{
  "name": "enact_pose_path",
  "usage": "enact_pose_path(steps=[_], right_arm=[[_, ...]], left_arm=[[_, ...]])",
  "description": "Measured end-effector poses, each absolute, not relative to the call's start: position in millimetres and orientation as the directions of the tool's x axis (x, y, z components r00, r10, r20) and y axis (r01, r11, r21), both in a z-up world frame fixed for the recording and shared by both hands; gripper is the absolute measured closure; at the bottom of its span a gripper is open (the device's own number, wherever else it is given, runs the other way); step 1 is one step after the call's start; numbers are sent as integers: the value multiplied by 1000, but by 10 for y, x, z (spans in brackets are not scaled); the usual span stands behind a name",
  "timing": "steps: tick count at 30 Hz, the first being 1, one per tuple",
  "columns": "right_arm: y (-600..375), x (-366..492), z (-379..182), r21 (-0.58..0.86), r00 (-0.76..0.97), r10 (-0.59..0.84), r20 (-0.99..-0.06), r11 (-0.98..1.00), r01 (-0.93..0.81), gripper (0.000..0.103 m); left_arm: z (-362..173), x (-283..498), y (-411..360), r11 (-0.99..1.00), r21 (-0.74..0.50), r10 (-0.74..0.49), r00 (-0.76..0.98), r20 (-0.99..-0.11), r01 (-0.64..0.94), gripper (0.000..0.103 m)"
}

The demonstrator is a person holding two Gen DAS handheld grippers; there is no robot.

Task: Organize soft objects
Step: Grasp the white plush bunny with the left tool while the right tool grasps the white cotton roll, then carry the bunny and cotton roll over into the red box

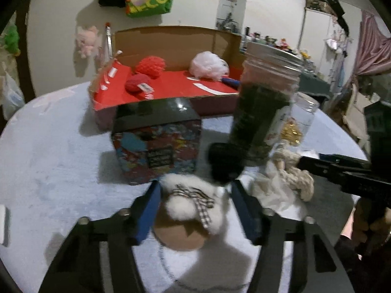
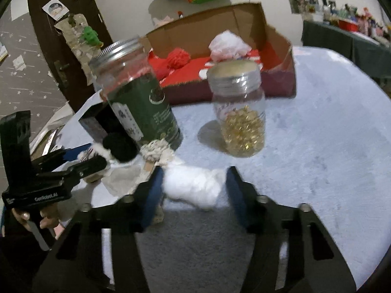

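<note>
- The worktop (image 1: 48, 161) is round, covered in a pale bluish fuzzy cloth
- An open cardboard box (image 1: 171, 39) with a red lining stands at its far side
- A colourful printed box (image 1: 156, 146) sits just in front of it
- A tall green-labelled jar (image 2: 141, 107) and a smaller jar of golden beads (image 2: 240, 112) stand near each other
- A white fluffy toy (image 1: 193, 200), a white tuft (image 2: 193, 185) and a knotted rope (image 1: 300, 180) lie on the near part

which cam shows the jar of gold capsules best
The right wrist view: the capsule jar stands whole and unblocked, lid to base, on the table. In the left wrist view the green jar covers most of it.
</note>
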State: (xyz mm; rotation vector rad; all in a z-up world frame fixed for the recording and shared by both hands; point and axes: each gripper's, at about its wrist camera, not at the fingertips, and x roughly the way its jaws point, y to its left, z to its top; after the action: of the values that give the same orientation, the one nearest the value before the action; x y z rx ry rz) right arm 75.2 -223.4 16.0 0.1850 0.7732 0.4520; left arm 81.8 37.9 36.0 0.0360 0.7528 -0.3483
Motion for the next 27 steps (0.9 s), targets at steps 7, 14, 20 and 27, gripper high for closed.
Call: enact_pose_path(steps=[7, 14, 20, 27], right_arm=[[-2266, 694, 248, 328, 636, 472, -610, 882, -339, 71], [-2290, 665, 400, 318, 655, 476, -588, 880, -354, 71], [-2291, 670, 462, 311, 657, 481, -581, 877, -366, 71], [-2284, 659, 477, 313, 653, 485, -582, 874, -371, 71]], left_arm=[[469, 787, 375, 928, -125, -343, 667, -662, 352, 84], [544, 772, 371, 916, -162, -379, 657, -652, 367, 89], [661, 750, 357, 903, -198, -417, 661, -624, 382, 92], [695, 744, 361, 899, -210, -427, 662, -616, 384, 93]])
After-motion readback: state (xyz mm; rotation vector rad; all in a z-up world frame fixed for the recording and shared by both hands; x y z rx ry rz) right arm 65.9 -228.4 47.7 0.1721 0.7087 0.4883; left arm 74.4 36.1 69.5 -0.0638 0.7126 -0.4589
